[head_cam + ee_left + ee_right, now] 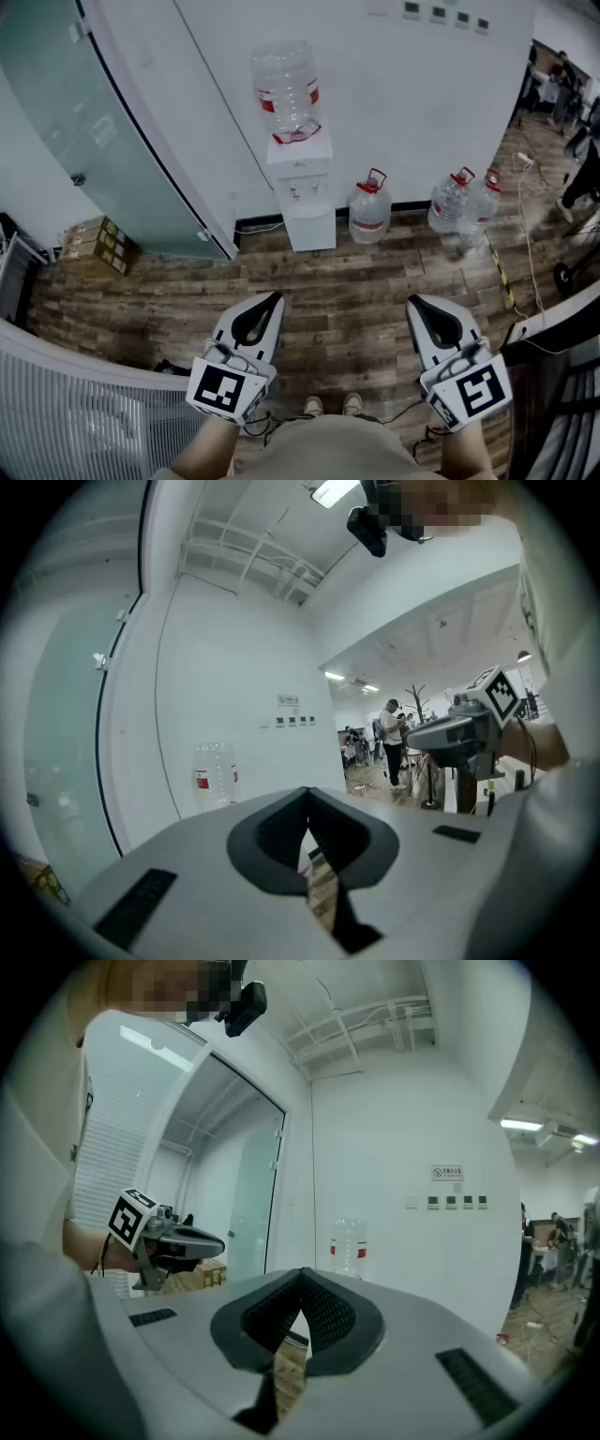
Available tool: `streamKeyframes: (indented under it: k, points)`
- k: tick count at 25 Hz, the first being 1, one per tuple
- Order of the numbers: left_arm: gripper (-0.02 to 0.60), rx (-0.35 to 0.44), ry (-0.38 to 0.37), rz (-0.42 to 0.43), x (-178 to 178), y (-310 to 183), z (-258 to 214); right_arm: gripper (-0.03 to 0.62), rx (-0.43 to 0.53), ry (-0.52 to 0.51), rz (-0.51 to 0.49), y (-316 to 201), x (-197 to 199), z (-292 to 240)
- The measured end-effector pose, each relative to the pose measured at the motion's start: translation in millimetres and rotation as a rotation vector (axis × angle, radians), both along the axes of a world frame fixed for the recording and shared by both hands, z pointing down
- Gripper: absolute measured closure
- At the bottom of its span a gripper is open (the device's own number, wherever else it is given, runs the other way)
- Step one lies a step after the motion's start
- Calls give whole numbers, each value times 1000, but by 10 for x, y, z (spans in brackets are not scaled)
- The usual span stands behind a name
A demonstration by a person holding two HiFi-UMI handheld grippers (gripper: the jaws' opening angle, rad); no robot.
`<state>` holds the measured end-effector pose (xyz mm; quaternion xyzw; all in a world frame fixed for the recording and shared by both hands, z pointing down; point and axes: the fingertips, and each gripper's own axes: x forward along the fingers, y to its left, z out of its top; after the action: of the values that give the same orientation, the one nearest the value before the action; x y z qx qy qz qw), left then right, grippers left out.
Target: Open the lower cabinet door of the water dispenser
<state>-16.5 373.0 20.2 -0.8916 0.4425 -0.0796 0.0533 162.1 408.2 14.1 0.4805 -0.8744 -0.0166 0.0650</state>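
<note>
dispenser (300, 178): at wall, well ahead of you; door (310, 228) looks shut. left gripper (274, 298), right gripper (413, 302): jaws together, empty. risk: arriving closed, you only nudge the door, or clip the bottle (369, 211) just beside

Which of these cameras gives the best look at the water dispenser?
The head view: the whole water dispenser stands against the wall, its lower cabinet included. Both gripper views show its bottle and hardly anything below it.

water dispenser (309, 220): white | bottle (286, 84): clear, red label | floor (356, 281): brown planks | boxes (98, 246): tan
</note>
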Motion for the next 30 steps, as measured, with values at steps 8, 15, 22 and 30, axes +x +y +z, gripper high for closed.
streamKeyframes:
  k: [8, 15, 22, 30]
  points:
    - [577, 2, -7, -12, -27, 10, 32, 588, 10, -63, 29, 7, 88, 6]
    - [577, -4, -3, -31, 31, 11, 52, 588, -20, -58, 40, -7, 194, 105]
    - [577, -4, -20, -54, 176, 63, 76, 588, -21, -70, 54, 38, 477, 137]
    - [577, 0, -32, -78, 345, 122, 174, 588, -35, -81, 35, 91, 663, 265]
